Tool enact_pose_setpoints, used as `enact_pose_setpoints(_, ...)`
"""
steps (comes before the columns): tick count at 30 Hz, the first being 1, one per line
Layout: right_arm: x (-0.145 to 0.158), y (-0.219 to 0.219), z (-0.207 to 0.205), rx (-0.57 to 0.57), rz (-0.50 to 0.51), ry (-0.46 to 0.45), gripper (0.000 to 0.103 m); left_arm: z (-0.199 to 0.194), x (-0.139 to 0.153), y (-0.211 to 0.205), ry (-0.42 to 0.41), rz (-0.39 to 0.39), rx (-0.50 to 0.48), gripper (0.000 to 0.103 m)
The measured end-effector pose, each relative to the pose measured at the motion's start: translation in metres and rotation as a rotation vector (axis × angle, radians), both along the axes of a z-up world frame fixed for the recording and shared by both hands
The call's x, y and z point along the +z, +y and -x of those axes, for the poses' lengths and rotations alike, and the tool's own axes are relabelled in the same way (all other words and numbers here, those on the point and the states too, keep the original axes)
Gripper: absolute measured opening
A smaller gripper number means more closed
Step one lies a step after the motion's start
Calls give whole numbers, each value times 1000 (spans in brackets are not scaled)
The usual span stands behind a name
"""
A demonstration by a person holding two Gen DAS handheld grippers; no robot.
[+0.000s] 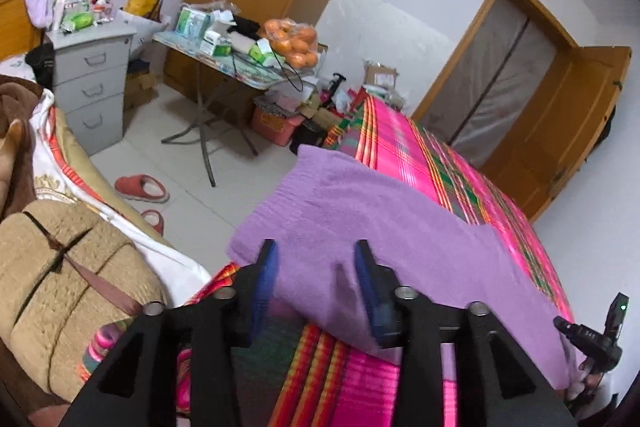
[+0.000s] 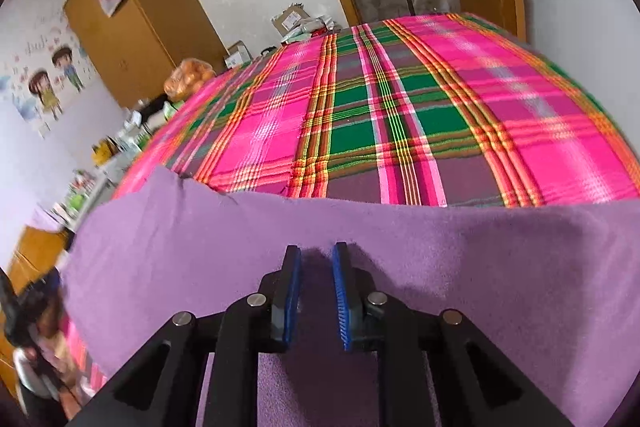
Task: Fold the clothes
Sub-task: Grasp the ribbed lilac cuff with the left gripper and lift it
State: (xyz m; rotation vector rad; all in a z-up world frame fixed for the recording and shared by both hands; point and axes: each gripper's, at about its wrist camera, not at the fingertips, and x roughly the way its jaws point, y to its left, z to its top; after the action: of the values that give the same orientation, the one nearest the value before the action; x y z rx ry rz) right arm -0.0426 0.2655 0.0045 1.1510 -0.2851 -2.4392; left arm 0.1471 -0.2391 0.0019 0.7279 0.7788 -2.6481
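Purple fleece garment (image 1: 360, 211): lies on the plaid bed cover (image 2: 400, 115), filling the lower centre of both views; its near part runs under both sets of tongs.
Garment form: a broad, mostly flat panel with one straight far edge across the middle of the right wrist view; whether it is doubled over cannot be told.
Left tongs (image 1: 316, 251): jaws apart, blue pads on either side of a raised ridge of fleece in the lower centre of the left wrist view; not pressed onto it.
Right tongs (image 2: 316, 253): jaws narrowly apart over the fleece in the lower centre of the right wrist view; whether cloth sits between the pads cannot be told.
Step in hand (judgement): both tongs are at the near edge, which fits either taking hold for a fold or letting go after one.
Next move (judgement): not settled by these views; any grip would need both near corners caught evenly.
Surroundings: folding surface (image 1: 224, 67) with a bag of oranges (image 1: 294, 41) in the upper centre of the left wrist view; slippers (image 1: 142, 187) on the floor at left.
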Motion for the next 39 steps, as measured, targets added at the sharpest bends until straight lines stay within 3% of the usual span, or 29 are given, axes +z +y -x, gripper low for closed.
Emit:
enact_pose_setpoints(3,0,-1,1,0,-10,2,17,-6,-6,-16,-5,-33,50,57)
enact_pose_setpoints(7,2,-5,0,0,-36,9,17,2,-26,-34,25,-238,20,59)
enact_pose_setpoints(10,1,-4,0,1,-29,10,17,15,-37,-38,11,-321,-13,59)
enact_pose_setpoints(18,2,-6,-1,0,-46,16,17,36,-40,-35,-34,-300,10,57)
enact_pose_setpoints(21,2,-5,-1,0,-41,14,17,43,-38,-29,-69,-249,17,53)
enact_pose_setpoints(26,2,-5,-1,0,-41,14,17,51,-18,-10,-132,-29,61,37)
enact_pose_setpoints(30,2,-5,-1,-1,-43,15,17,55,-7,5,-168,97,76,26)
enact_pose_setpoints(34,3,-6,-1,-2,-50,17,17,58,1,14,-177,165,78,23)
enact_pose_setpoints(39,3,-6,-2,-3,-54,19,17,59,7,19,-166,191,68,22)
